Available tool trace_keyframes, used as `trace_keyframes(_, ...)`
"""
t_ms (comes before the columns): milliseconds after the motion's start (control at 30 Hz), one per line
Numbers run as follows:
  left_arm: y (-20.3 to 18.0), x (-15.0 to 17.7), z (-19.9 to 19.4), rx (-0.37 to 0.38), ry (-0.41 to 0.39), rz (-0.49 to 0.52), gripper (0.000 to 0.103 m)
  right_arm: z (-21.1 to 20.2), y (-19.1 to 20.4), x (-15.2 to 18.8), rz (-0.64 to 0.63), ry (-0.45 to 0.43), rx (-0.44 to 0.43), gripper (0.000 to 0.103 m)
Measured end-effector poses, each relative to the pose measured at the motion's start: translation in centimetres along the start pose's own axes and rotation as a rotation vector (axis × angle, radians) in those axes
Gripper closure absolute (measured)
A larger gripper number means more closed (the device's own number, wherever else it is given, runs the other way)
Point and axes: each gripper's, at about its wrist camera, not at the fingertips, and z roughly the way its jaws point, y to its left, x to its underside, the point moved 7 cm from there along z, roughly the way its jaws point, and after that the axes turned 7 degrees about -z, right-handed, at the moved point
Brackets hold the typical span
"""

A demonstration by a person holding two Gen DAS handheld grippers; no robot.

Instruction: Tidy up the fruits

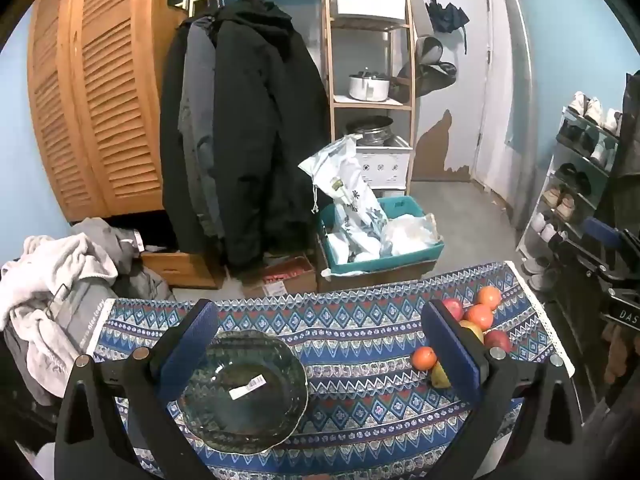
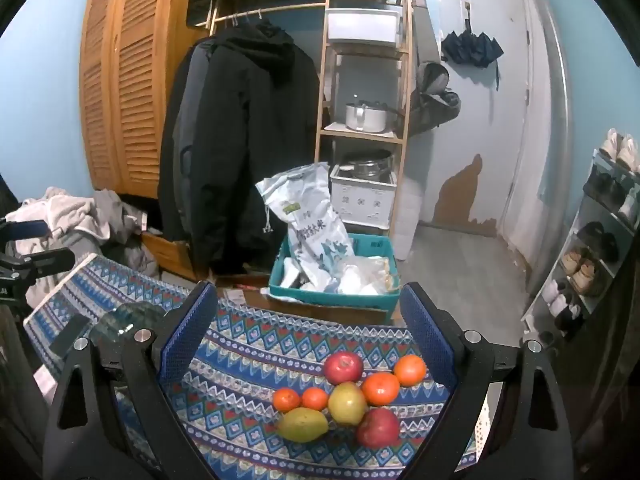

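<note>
We see the fruits (image 2: 344, 396) clustered loose on the patterned tablecloth (image 2: 248, 360) at the table's right end: 2 red apples (image 2: 343, 367), 4 oranges (image 2: 381, 388) and 2 yellow-green pears (image 2: 303, 424), most of them touching one another. They lie directly between the fingers of our right gripper (image 2: 308, 332), whose jaws stand wide apart and hold nothing, so we judge it is placed to come down on 1 piece. The glass bowl (image 1: 244, 392), empty but for a white sticker, sits well apart from the pile toward the table's left end, under our left gripper (image 1: 320, 348), which is likewise spread wide and empty; we take the bowl to be where the fruit should go. Bare cloth lies between pile and bowl, so nothing stands in the way on the table itself. The packed cluster is the real difficulty: a finger lowered beside 1 fruit may nudge its neighbours and set them rolling toward the edge. Beyond the table we see a teal bin (image 2: 340, 292) with bags, dark coats (image 2: 240, 140), a wooden shelf (image 2: 364, 120) and a shoe rack (image 2: 600, 248).
</note>
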Motion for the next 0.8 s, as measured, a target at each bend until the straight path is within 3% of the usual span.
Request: trace_keyframes(800, -0.4, 0.3, 0.2, 0.003, -0.001, 0.024, 0.001, 0.5, 0.5, 0.3, -0.029, 0.022, 0.009, 0.012)
